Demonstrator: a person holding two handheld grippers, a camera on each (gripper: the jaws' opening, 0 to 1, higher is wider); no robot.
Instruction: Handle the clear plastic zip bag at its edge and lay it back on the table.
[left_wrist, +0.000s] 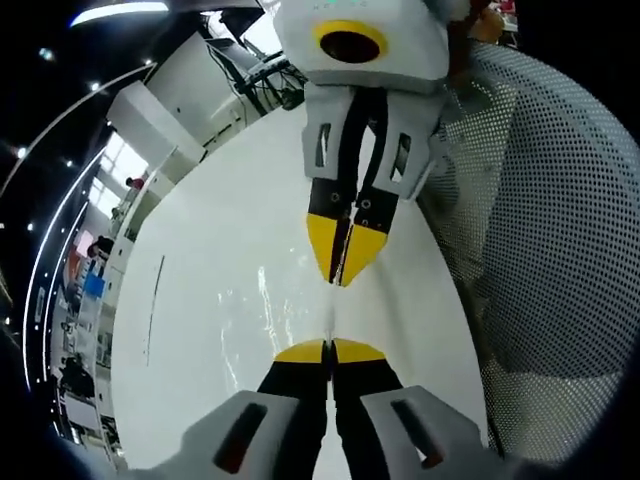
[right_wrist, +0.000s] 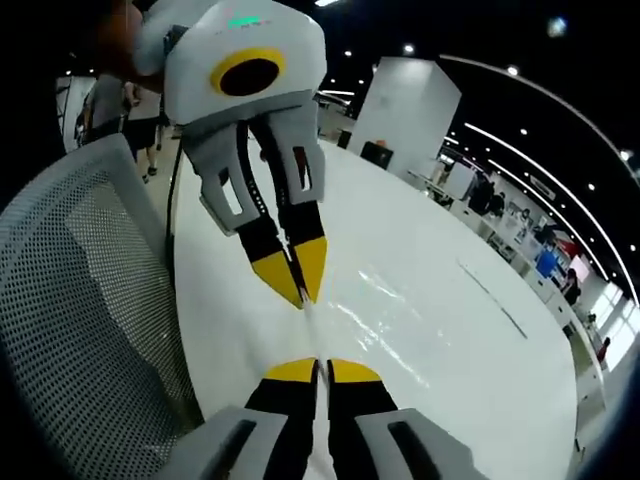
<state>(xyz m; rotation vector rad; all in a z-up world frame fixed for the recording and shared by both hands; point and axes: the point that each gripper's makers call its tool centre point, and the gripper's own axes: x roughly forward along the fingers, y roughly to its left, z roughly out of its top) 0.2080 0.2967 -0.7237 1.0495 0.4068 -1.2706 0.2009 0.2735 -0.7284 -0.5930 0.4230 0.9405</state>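
The clear plastic zip bag (left_wrist: 268, 300) shows as faint glints and creases over the white table (left_wrist: 210, 200). In the left gripper view my left gripper (left_wrist: 328, 349) is shut at the bottom, pinching a thin edge of the bag. My right gripper (left_wrist: 340, 272) reaches in from the top, also shut, tip to tip with the left one. In the right gripper view my right gripper (right_wrist: 312, 369) is shut on the bag's edge, and the left gripper (right_wrist: 298, 288) faces it from above, shut. The bag (right_wrist: 375, 312) spreads to the right over the table (right_wrist: 470, 380).
A grey mesh chair back (left_wrist: 545, 250) stands close beside the table edge, and fills the left of the right gripper view (right_wrist: 90, 300). A white pillar (right_wrist: 405, 110) and people (right_wrist: 120, 110) are far behind. A thin dark line (left_wrist: 153, 305) marks the tabletop.
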